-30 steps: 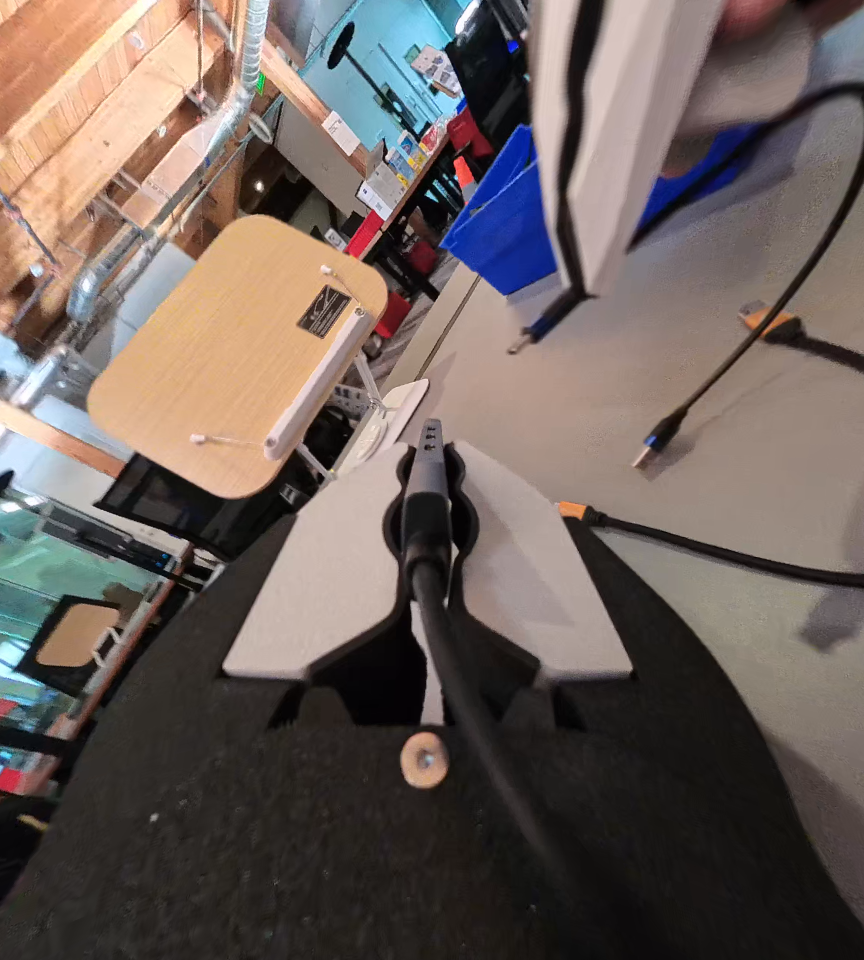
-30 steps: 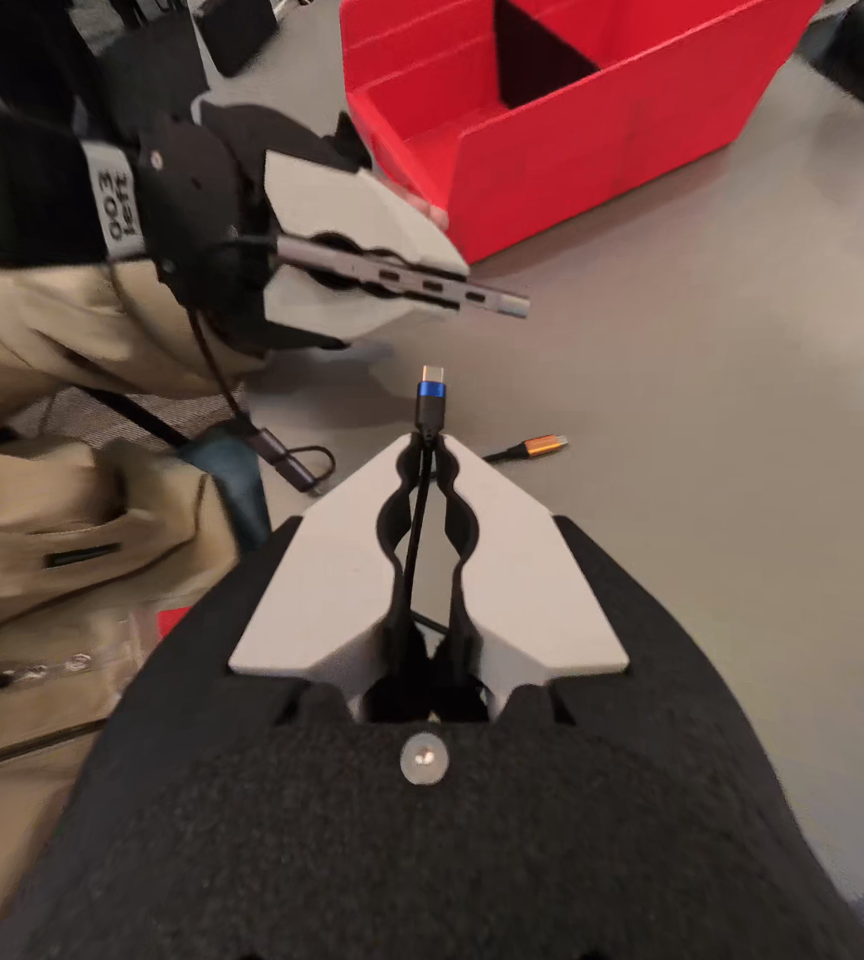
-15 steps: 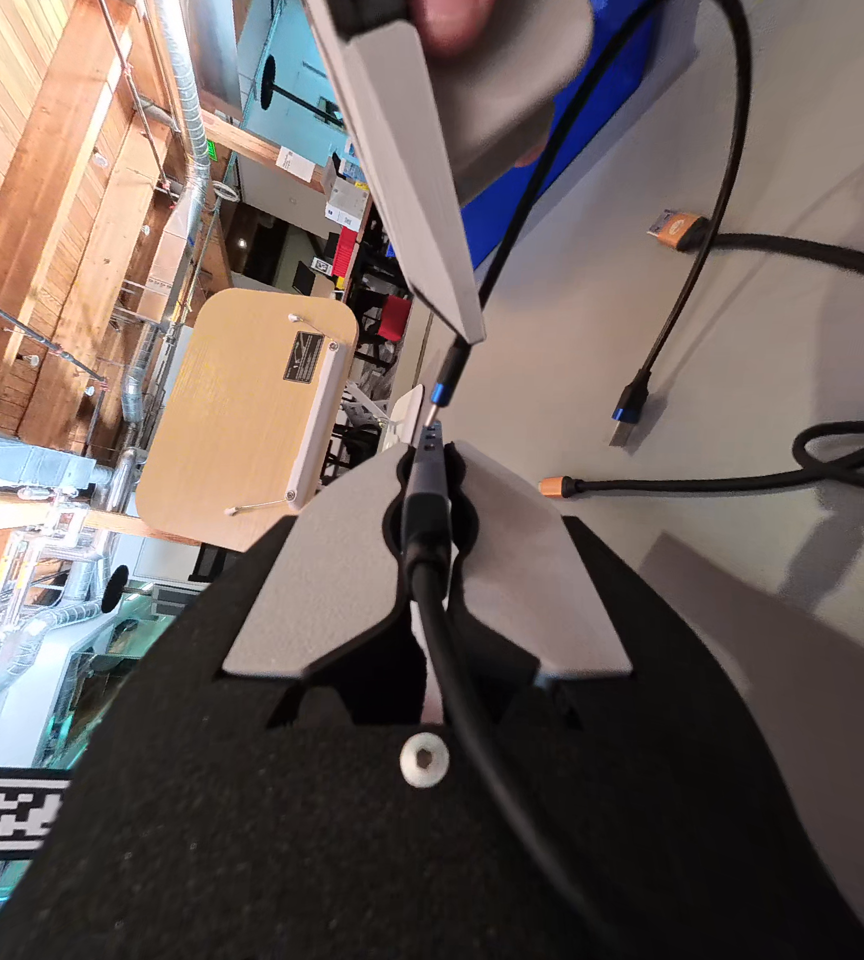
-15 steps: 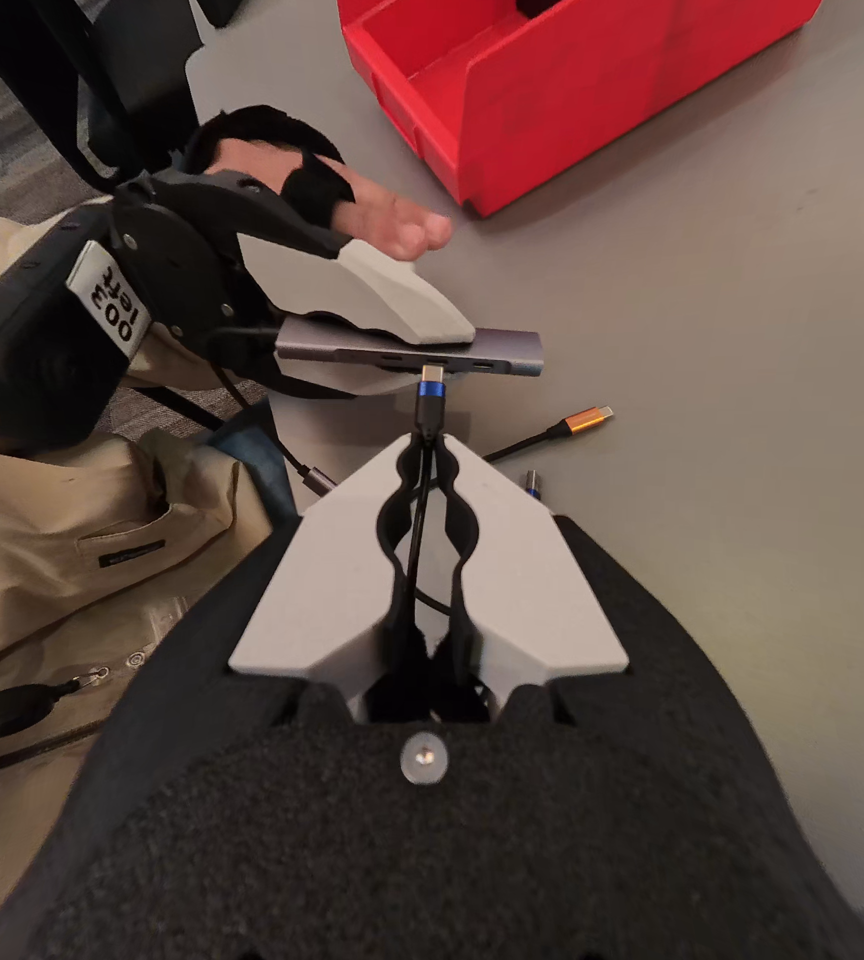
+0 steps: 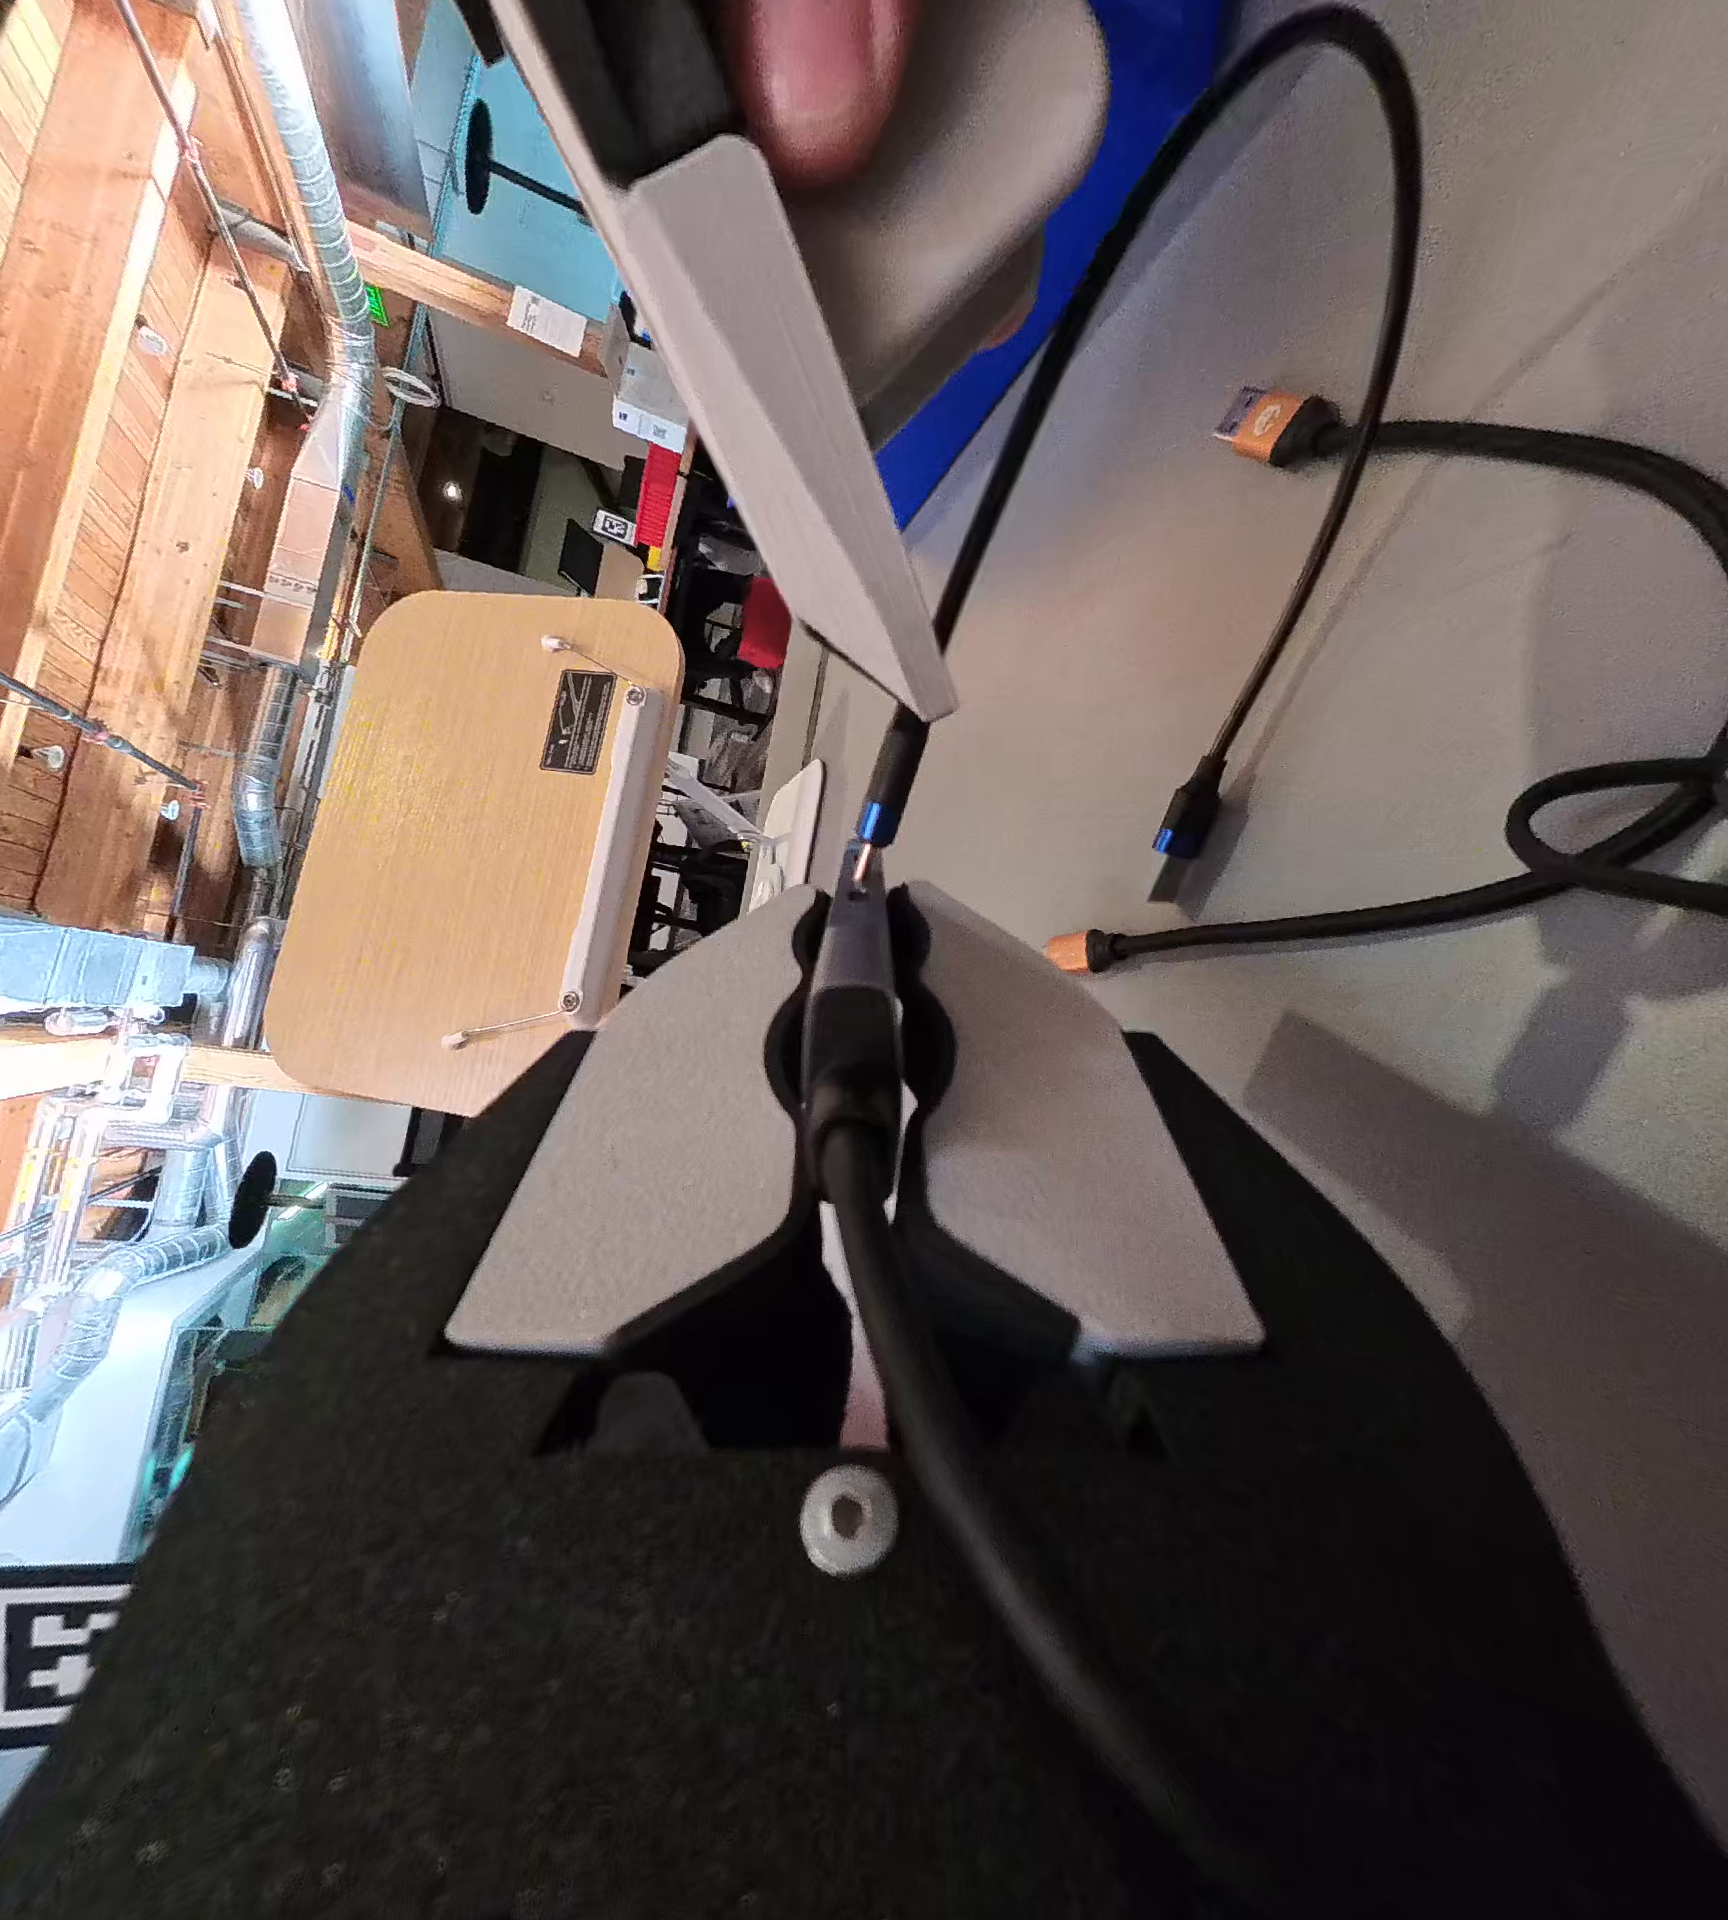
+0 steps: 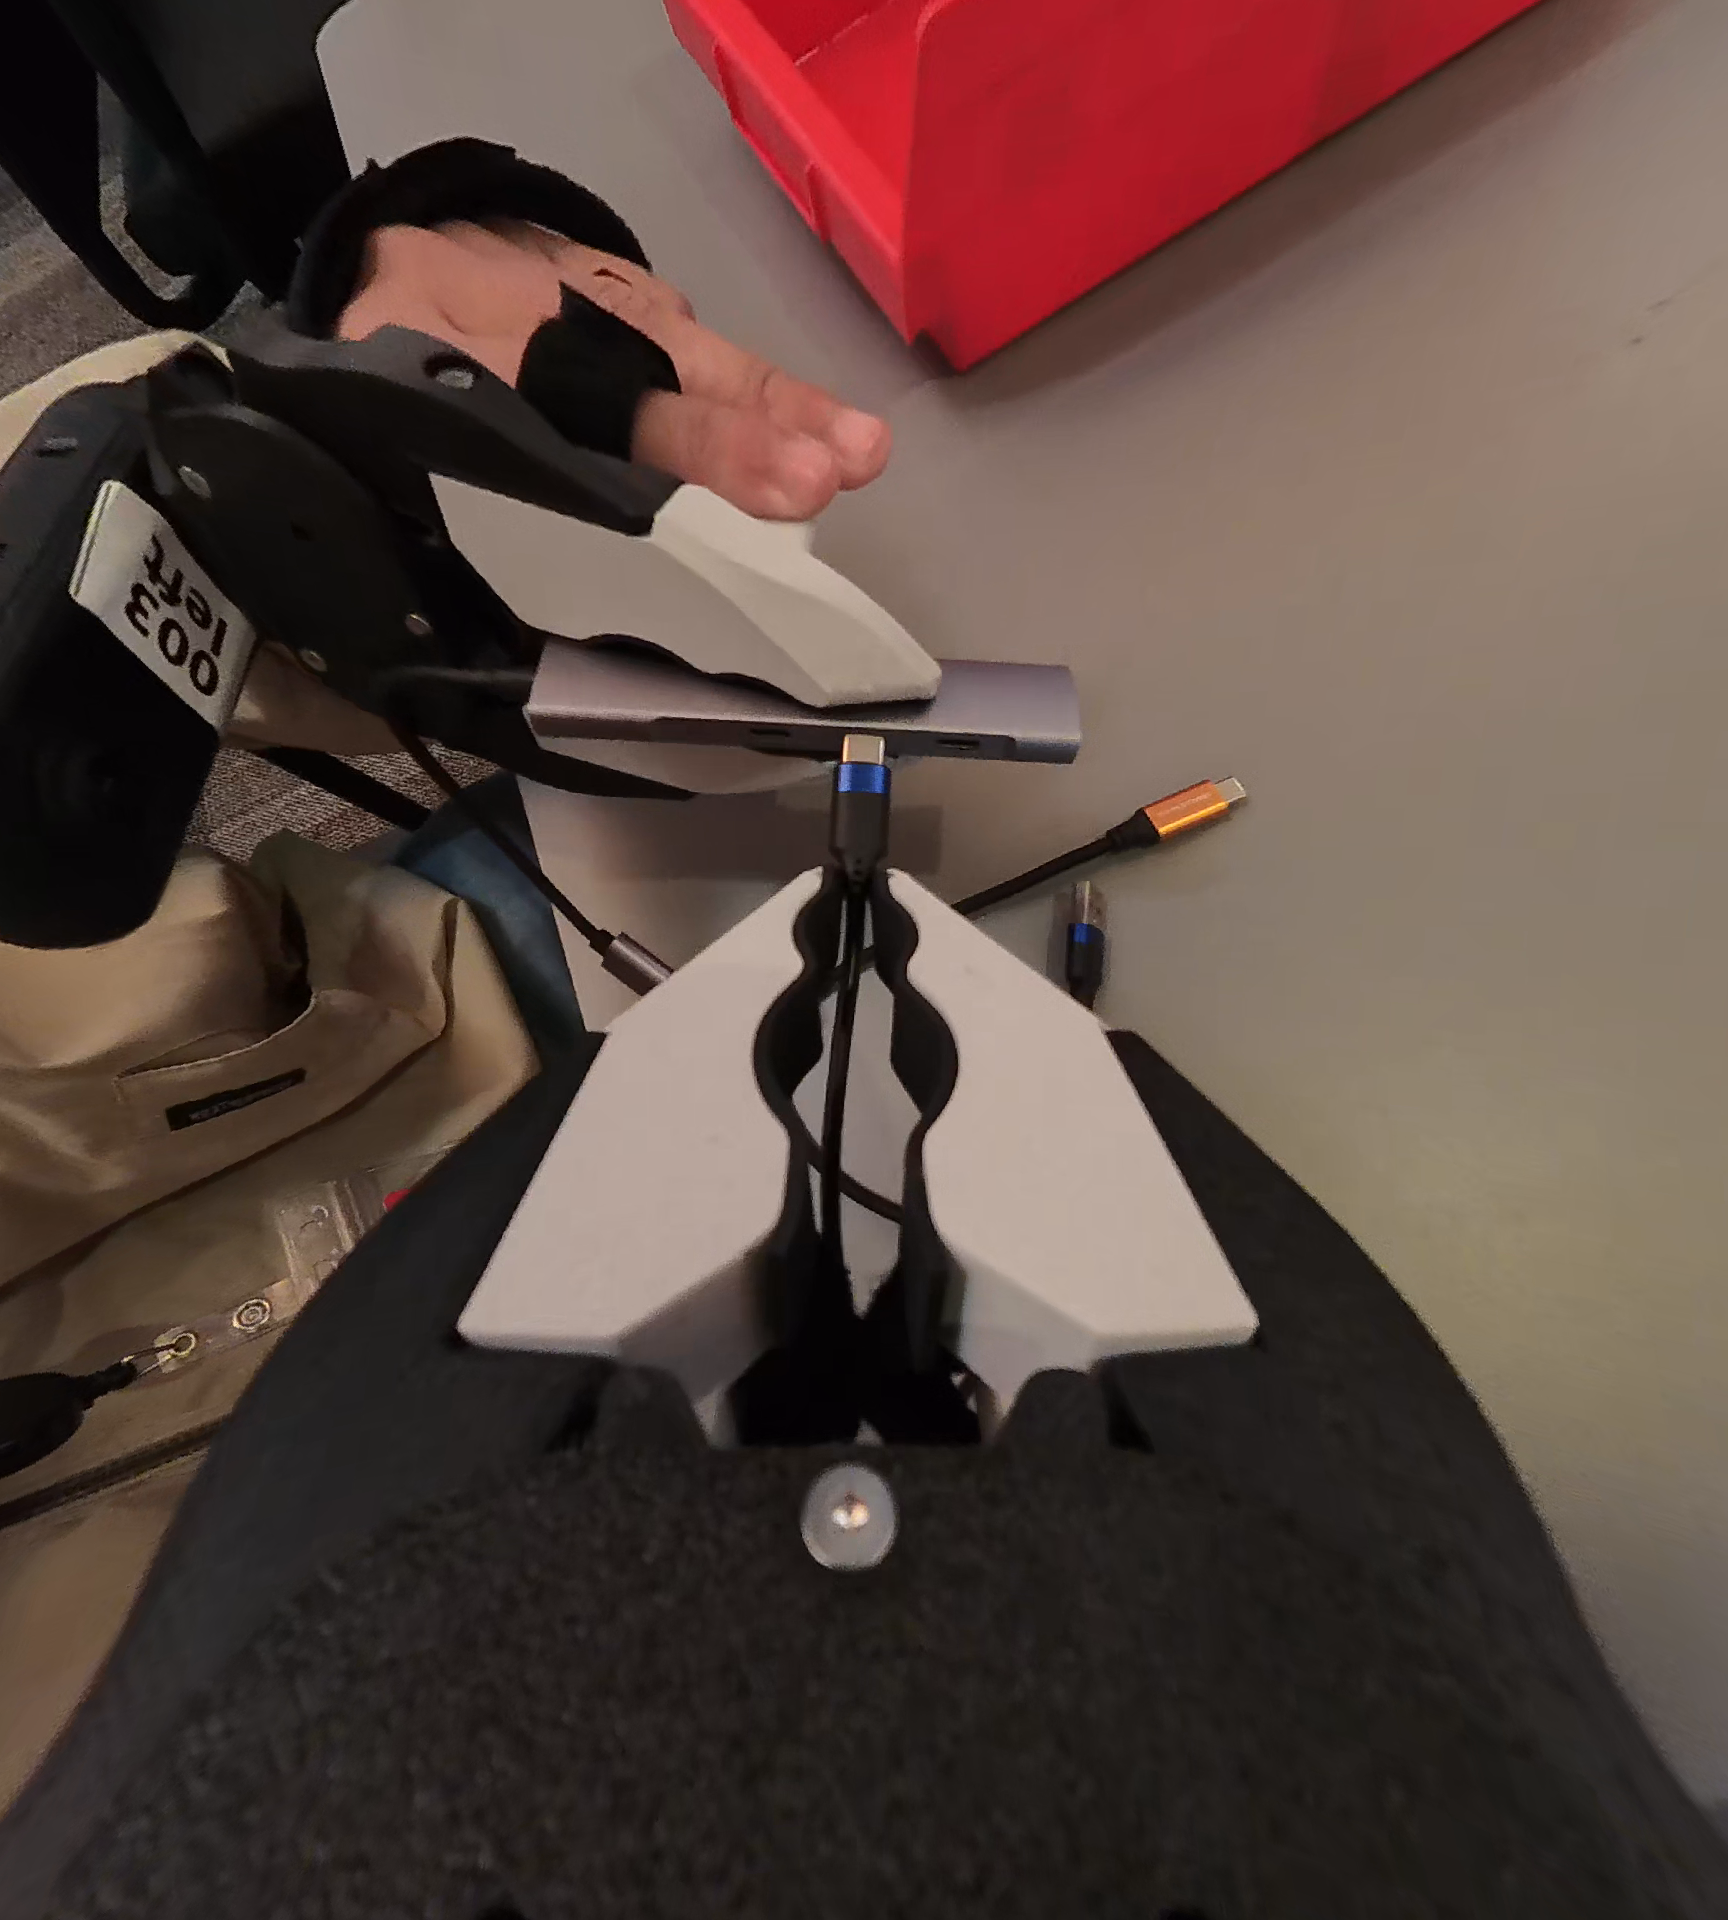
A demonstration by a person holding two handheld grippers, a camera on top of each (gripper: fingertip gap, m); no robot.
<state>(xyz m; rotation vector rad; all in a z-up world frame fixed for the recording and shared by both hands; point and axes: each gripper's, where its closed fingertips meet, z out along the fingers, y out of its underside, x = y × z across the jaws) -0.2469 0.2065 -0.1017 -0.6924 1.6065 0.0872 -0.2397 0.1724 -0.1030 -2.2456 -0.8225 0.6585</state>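
My left gripper (image 5: 855, 894) is shut on a flat grey hub (image 5: 847, 940), seen edge-on, with its black lead running back between the fingers. In the right wrist view the hub (image 6: 1005, 691) lies level, clamped by the left gripper's white finger (image 6: 787, 613). My right gripper (image 6: 855, 878) is shut on a thin black cable just behind its blue-ringed plug (image 6: 862, 795). The plug's metal tip meets a port on the hub's long side. In the left wrist view the plug (image 5: 879, 821) touches the hub's tip, under the right gripper's finger (image 5: 787, 416).
On the grey table (image 6: 1462, 727) lie an orange-ended cable (image 6: 1187, 816), a second blue-ringed plug (image 6: 1083, 935) and a thick braided cable (image 5: 1670, 540). A red bin (image 6: 1151, 156) stands beyond, a blue bin (image 5: 943, 457) at the far side. A beige jacket (image 6: 112, 1039) is at the left. The tips of both grippers are at nearly the same place.
The hub and the blue-ringed plug have come together: a second ago they were apart, now the plug's tip is at the hub's side port. Both grippers stay shut.
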